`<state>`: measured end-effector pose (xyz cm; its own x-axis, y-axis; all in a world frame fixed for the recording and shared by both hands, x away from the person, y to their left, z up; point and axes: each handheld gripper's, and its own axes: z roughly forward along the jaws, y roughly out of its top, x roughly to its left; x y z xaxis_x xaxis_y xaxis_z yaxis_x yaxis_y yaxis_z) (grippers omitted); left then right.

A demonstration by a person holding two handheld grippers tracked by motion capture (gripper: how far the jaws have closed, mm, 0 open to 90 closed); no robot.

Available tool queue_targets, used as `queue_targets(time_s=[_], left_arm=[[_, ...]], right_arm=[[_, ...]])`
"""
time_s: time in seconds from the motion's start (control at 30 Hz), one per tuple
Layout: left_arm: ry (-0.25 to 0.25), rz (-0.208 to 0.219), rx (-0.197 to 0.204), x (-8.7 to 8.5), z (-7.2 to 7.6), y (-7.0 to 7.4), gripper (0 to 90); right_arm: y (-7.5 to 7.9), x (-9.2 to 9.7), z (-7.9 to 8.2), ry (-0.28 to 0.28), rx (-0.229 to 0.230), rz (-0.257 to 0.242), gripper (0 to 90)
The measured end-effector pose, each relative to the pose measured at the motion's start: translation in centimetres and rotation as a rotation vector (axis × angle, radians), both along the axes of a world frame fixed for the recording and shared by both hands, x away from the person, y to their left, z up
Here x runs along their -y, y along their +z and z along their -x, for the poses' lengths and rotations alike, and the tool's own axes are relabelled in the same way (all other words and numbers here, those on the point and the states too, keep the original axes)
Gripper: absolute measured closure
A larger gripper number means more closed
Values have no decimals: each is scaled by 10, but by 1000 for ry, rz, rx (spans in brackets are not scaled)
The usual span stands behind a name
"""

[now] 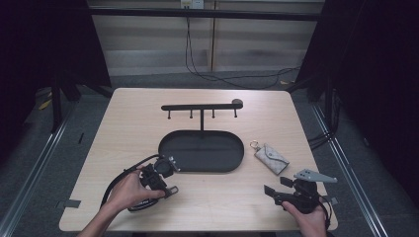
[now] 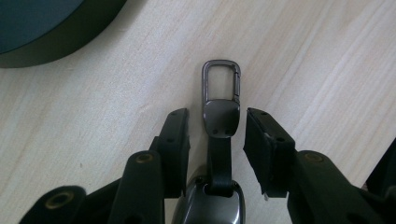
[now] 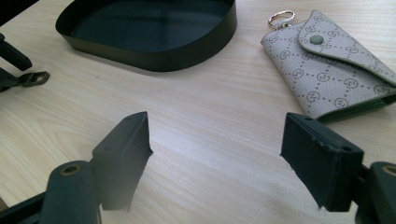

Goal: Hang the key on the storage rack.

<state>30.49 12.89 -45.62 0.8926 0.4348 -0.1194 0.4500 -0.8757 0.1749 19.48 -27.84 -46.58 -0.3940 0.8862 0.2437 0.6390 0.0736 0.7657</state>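
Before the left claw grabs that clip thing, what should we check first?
1. Key fob strap sits between the left gripper jaws: ok.
2. Pads pressing on the strap: not ok, gaps on both sides.
3. Carabiner clip lies flat on the table: ok.
4. Tray lies apart from the clip: ok.
5. Right gripper open, nothing between its jaws: ok.
6. Pouch closed by its snap: ok.

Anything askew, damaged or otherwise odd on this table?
Nothing stands out. The key holder stand is upright behind its oval tray. The grey key pouch lies flat and closed beside the tray. A dark key fob lies between the left gripper pads, a gap each side. The right gripper is open over bare table.
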Motion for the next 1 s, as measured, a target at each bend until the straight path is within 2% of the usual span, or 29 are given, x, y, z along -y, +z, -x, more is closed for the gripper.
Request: queue_targets(time_s=[0.07, 0.2, 0.3, 0.33, 0.4, 0.5, 0.6, 0.87, 1.0], left_arm=[[0, -1, -2, 1, 0, -1, 598], [-39, -35, -12, 8, 0, -7, 600], [-35, -41, -9, 11, 0, -7, 621], [-58, -58, -4, 14, 0, -7, 626], [-66, -71, 3, 16, 1, -7, 630], [-91, -121, 23, 22, 4, -7, 644], [-88, -145, 13, 26, 2, -7, 675], [-65, -148, 6, 27, 1, -7, 702], [-51, -151, -10, 27, -1, -7, 705]], right_arm=[[0, 0, 0, 1, 0, 0, 234], [0, 0, 0, 2, 0, 0, 234], [0, 0, 0, 0, 0, -2, 233], [0, 0, 0, 1, 0, -1, 233], [0, 0, 0, 1, -1, -1, 233], [0, 0, 0, 1, 0, -1, 233], [0, 0, 0, 3, 1, -1, 233], [0, 0, 0, 5, 4, 2, 233], [0, 0, 0, 7, 4, 2, 233]])
